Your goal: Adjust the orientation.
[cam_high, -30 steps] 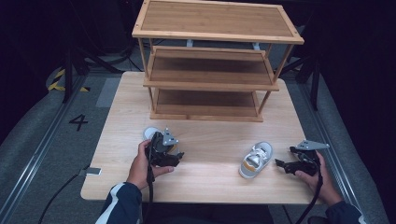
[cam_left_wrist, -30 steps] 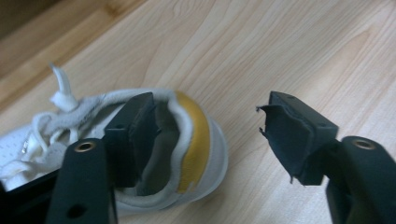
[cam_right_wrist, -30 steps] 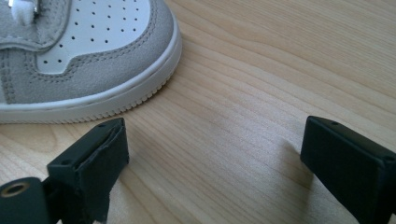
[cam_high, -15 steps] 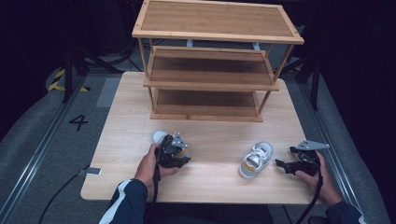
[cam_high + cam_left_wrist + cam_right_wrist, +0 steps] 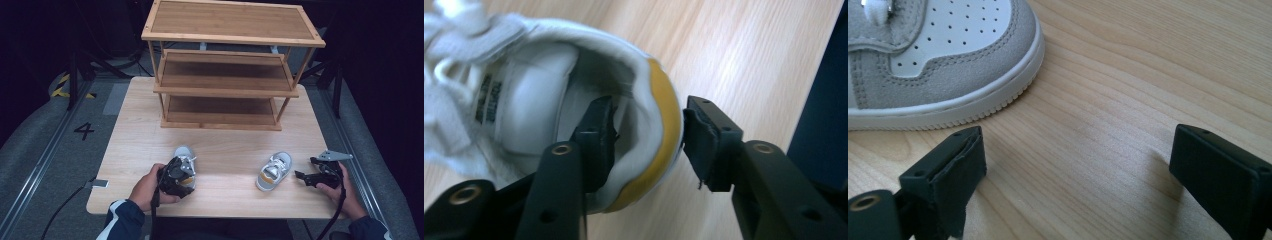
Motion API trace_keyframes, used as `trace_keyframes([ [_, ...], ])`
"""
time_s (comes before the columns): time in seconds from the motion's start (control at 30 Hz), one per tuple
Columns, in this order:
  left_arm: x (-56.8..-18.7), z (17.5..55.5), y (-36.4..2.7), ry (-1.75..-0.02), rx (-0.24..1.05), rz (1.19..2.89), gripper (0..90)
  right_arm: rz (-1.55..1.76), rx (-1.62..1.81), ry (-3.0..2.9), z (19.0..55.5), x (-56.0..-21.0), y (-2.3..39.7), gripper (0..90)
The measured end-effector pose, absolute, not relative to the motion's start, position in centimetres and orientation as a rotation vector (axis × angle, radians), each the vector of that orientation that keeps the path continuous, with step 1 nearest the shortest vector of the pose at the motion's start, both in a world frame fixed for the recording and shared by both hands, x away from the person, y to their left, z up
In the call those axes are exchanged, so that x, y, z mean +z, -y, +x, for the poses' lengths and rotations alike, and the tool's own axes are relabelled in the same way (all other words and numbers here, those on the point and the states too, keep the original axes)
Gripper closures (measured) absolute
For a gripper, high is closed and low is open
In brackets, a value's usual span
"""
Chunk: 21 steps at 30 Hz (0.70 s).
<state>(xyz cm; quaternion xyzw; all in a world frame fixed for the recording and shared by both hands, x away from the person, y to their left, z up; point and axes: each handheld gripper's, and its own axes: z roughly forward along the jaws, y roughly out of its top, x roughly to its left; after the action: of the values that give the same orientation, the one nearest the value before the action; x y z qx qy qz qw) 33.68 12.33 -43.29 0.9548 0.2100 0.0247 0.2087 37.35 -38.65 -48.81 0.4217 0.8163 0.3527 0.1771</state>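
Two small white-and-grey child's sneakers with yellow heel trim lie on the pale wooden desk (image 5: 150,125), in front of a three-tier bamboo shoe rack (image 5: 227,65) that stands at the far side. The left sneaker (image 5: 184,156) sits near the front edge, toe pointing away from the person, and the left gripper (image 5: 175,177) is at its heel. In the left gripper view one black jaw reaches down inside the shoe's opening against the white lining, while the other stands outside, just beside the yellow heel band (image 5: 664,135). The heel wall is between them; a thin gap shows at the outer pad, so the jaws are narrow but not clearly pressing, and they have just been opening slightly after a squeeze. The left sneaker's sole rests on the desk.

The right sneaker (image 5: 274,170) lies well apart to the right, its toe also pointing toward the rack. The right gripper (image 5: 304,176), held in the person's right hand (image 5: 336,186), hovers just right of it, jaws spread wide with nothing between them; the right gripper view shows bare wood between the pads and the sneaker's grey toe (image 5: 953,75) just beyond the left pad.
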Motion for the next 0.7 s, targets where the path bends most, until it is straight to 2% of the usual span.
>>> trace_keyframes([
  [0.13, -43.29, 33.64, -12.62, -0.581, 0.062, 2.655, 49.7, 1.193, 0.998, -2.310, 37.35, -48.81, 38.65, 8.1],
  [0.27, -43.55, 33.64, -12.03, -0.599, 0.063, 2.654, 39.8, 1.193, 0.998, -2.310, 37.35, -48.81, 38.65, 8.1],
  [0.37, -43.80, 33.69, -11.93, -0.582, 0.053, 2.665, 39.1, 1.194, 0.998, -2.310, 37.35, -48.81, 38.65, 8.1],
  [0.43, -43.94, 33.76, -12.02, -0.585, 0.065, 2.667, 43.9, 1.193, 0.999, -2.311, 37.35, -48.81, 38.65, 8.1],
  [0.47, -43.88, 33.92, -12.20, -0.591, 0.060, 2.658, 51.4, 1.193, 0.999, -2.311, 37.35, -48.82, 38.66, 8.1],
  [0.5, -43.88, 33.92, -12.20, -0.591, 0.060, 2.658, 54.8, 1.193, 0.999, -2.311, 37.35, -48.82, 38.66, 8.1],
  [0.7, -43.89, 34.37, -12.36, -0.543, -0.006, 2.643, 61.3, 1.193, 0.999, -2.311, 37.35, -48.82, 38.66, 8.0],
])
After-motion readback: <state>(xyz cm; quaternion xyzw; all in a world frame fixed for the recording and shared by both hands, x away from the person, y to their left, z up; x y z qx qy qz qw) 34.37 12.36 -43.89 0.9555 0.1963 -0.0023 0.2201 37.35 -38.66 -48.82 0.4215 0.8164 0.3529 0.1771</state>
